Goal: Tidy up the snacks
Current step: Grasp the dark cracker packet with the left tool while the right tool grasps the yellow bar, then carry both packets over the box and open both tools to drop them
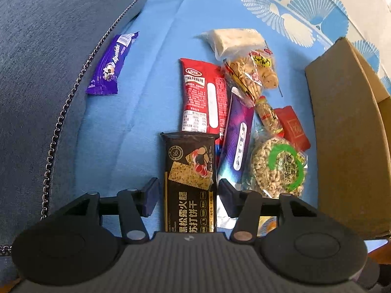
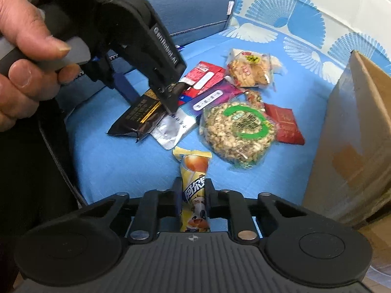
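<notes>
Two hand-held grippers are working: left hand-held gripper [image 1: 187, 194] spread wide, straddling black cracker pack [image 1: 190, 185], right hand-held gripper [image 2: 194, 191] clamping yellow snack bar [image 2: 194, 190], while most snacks are lying mid-bed near cardboard box [image 1: 342, 131], unsorted.

A black-and-gold cracker pack [image 1: 190, 180] and yellow candy [image 2: 195, 193] lie on blue, white-fan-patterned cloth [image 1: 146, 102].

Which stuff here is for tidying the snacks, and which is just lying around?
For the job: black cracker packet, yellow candy stick, round green-label rice cake, red packet, cardboard box.

Just lying about: blue patterned sheet, denim cushion.
</notes>
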A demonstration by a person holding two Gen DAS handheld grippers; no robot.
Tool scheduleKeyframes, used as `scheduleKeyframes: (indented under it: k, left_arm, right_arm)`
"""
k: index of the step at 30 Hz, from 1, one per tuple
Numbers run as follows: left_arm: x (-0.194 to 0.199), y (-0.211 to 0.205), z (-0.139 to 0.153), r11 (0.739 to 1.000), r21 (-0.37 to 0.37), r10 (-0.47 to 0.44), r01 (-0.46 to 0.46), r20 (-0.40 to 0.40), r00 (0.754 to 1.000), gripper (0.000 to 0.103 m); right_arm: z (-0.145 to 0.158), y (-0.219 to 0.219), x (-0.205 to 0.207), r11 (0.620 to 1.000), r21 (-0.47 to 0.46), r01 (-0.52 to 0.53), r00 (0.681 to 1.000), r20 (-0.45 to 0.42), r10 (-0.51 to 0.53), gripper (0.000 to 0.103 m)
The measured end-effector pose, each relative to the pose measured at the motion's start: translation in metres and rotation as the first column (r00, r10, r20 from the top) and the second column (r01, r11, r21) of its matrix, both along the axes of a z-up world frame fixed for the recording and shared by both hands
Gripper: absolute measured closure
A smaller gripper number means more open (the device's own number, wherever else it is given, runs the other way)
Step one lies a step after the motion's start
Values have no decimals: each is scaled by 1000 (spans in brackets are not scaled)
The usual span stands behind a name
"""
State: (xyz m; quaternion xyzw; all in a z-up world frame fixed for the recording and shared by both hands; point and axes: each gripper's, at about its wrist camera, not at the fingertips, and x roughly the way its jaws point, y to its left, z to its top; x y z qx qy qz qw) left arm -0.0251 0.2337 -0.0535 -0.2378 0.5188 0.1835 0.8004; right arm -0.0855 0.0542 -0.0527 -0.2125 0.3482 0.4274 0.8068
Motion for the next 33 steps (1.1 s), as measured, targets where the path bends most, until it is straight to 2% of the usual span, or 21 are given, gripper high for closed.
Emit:
scheduleKeyframes:
  k: [1,2,6,11,14,17,24,26,30,33]
  left_arm:
    - [-1,-1,0,1000,3,-3,3,1,1000,59]
    - [-1,0,1,1000,6,-2,2,6,1000,60]
    - [-9,2,9,998,52,42,-44,52,998,61]
    - [-11,7,12,993,76,85,-87,34,996,60]
    - [-8,8,8,996,55,68,-68,-3,998,60]
    - [-7,10,4,997,40,65,-64,-28,997,52]
    - [-3,1,0,997,80,27,-22,-66,997,53]
    - [-2,-1,0,995,99,23,-16,-71,997,58]
    - [-4,-2,4,992,124,39,-33,-48,998,60]
    - [-9,-3,13,989,139,42,-44,19,999,60]
  right_arm:
    - [2,-1,0,1000,3,9,1000,7,-9,86]
    - [3,-3,0,1000,7,16,1000,13,-16,86]
    - [11,-9,-2,999,17,46,997,56,-47,86]
    - [7,-10,-2,996,-33,81,991,111,-77,86]
    - [-3,-10,4,991,-76,108,991,83,-102,85]
    - [-4,-11,7,990,-69,121,991,60,-117,83]
    - [-6,-11,8,990,-71,122,992,51,-118,83]
    - [-6,-11,9,990,-70,123,992,50,-119,83]
    - [-6,-12,9,992,-64,113,993,53,-109,86]
    - [-1,-14,5,994,-43,102,992,73,-99,87]
